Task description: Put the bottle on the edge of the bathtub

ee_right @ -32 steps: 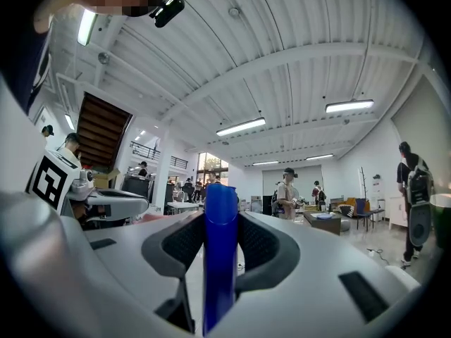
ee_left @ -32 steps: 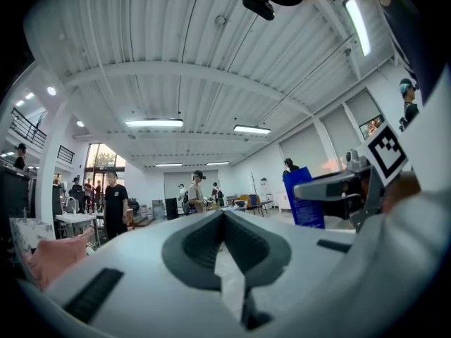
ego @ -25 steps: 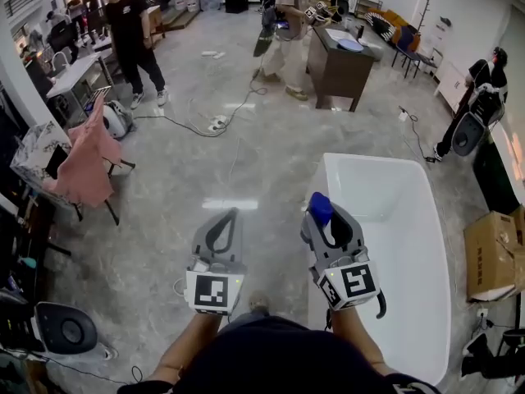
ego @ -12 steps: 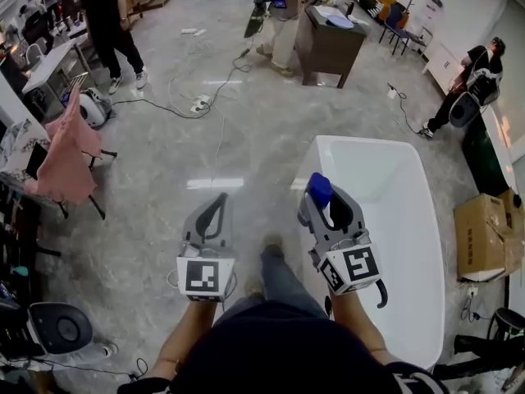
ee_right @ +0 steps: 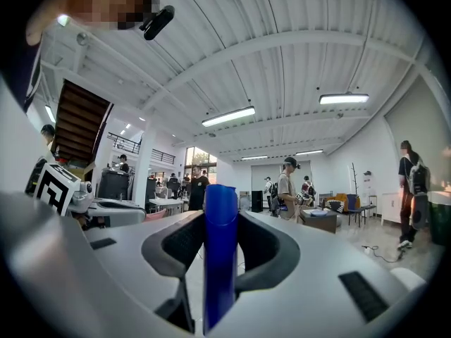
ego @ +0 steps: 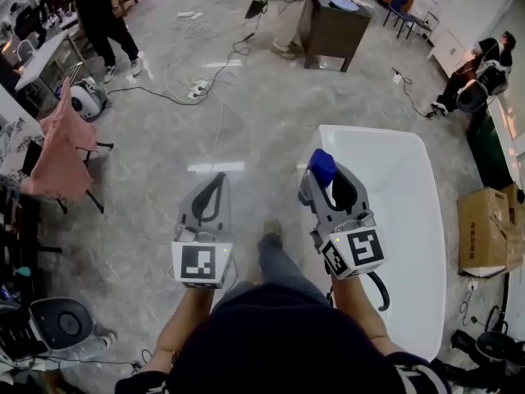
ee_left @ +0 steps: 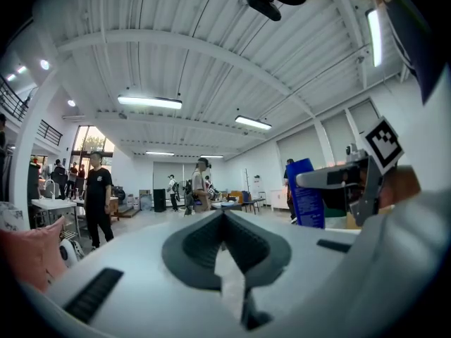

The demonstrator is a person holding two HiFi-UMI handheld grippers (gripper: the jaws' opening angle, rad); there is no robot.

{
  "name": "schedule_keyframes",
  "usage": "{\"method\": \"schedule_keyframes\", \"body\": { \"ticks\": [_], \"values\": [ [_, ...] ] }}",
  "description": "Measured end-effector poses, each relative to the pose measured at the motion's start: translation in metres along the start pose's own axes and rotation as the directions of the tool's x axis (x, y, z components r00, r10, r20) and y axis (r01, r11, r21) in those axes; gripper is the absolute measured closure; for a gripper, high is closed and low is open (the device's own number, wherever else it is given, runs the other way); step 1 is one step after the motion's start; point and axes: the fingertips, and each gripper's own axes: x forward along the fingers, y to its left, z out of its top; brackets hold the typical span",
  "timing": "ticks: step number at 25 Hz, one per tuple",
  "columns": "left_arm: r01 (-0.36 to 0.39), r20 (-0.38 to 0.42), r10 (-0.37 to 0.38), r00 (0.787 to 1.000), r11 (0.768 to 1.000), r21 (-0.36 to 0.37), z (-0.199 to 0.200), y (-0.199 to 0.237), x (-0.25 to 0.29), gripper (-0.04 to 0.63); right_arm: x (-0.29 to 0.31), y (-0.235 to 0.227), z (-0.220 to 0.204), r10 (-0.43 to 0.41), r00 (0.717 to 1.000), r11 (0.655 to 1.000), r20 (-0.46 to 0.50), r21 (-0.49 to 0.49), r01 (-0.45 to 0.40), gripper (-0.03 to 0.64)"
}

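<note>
A blue bottle (ego: 321,165) stands upright between the jaws of my right gripper (ego: 325,184), which is shut on it. In the right gripper view the bottle (ee_right: 220,252) fills the gap between the dark pads. The white bathtub (ego: 373,130) lies on the floor at the right, and the bottle hangs by its near left rim. My left gripper (ego: 215,180) is held level to the left over bare floor, shut with nothing in it. The left gripper view shows its pads (ee_left: 211,234) meeting and the bottle (ee_left: 304,192) off to the right.
A brown desk (ego: 332,31) and several standing people are at the far end. Cables and a power strip (ego: 197,89) trail across the floor. A pink-draped chair (ego: 61,150) stands at the left, a cardboard box (ego: 484,228) right of the tub. My foot (ego: 271,235) steps between the grippers.
Both grippers have been carried forward across the floor toward the far end of the room. The tub now lies further alongside the right gripper. The bottle stays gripped.
</note>
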Motion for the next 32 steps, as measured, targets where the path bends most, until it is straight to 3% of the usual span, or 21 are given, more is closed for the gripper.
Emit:
{"method": "schedule_keyframes", "body": {
  "ticks": [21, 32],
  "values": [
    [-0.023, 0.000, 0.023, 1.000, 1.000, 0.003, 0.023, 0.014, 0.263, 0.597, 0.192, -0.193, -0.010, 0.047, 0.999, 0.999, -0.026, 0.013, -0.047, 0.457],
    [0.012, -0.026, -0.012, 1.000, 1.000, 0.004, 0.005, 0.017, 0.326, 0.597, 0.230, -0.238, -0.035, 0.014, 0.998, 1.000, -0.054, 0.029, -0.012, 0.457]
  ]
}}
